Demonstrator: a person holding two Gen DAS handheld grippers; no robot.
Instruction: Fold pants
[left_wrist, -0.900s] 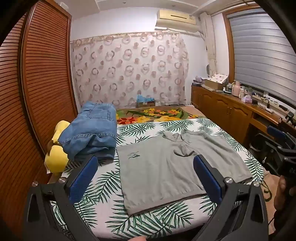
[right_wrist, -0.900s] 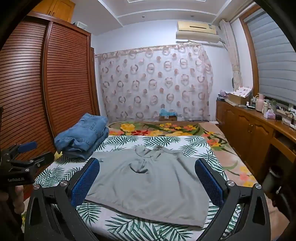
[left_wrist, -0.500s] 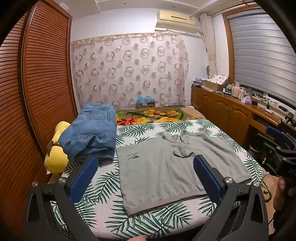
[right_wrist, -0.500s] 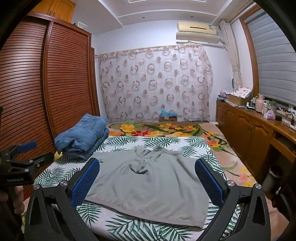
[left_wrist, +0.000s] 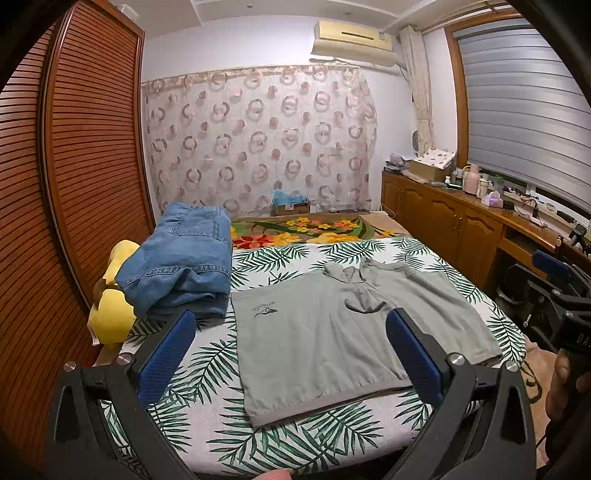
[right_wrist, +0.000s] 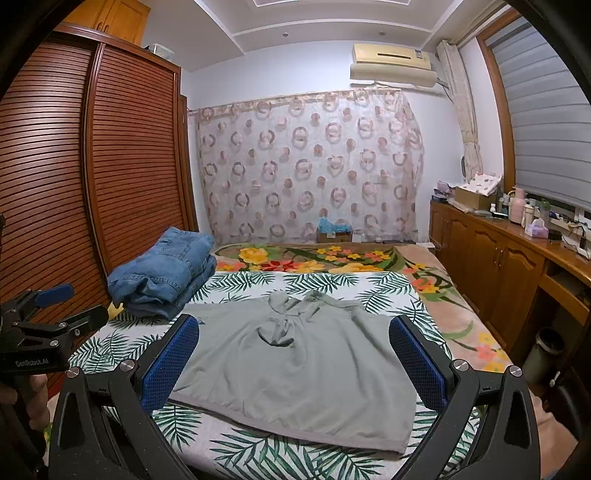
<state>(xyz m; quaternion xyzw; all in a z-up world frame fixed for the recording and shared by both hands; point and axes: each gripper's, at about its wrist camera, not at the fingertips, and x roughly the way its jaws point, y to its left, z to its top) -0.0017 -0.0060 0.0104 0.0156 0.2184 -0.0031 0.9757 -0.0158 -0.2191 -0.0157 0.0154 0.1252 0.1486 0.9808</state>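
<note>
Grey-green shorts (left_wrist: 343, 332) lie spread flat on the palm-leaf bedsheet (left_wrist: 207, 435), waistband at the near edge, drawstring area toward the far side. They also show in the right wrist view (right_wrist: 306, 365). My left gripper (left_wrist: 291, 347) is open and empty, held above the near edge of the bed. My right gripper (right_wrist: 295, 354) is open and empty, also held short of the shorts. Each gripper shows at the side of the other's view: the right one (left_wrist: 557, 291) and the left one (right_wrist: 48, 314).
Folded blue jeans (left_wrist: 181, 262) are stacked at the bed's far left, beside a yellow plush toy (left_wrist: 110, 314). A slatted wooden wardrobe (left_wrist: 74, 177) stands left. A wooden cabinet (left_wrist: 461, 221) with clutter runs along the right. A floral blanket (left_wrist: 306, 230) lies beyond.
Both grippers stay open and almost still; the views have shifted very slightly. The shorts have not moved.
</note>
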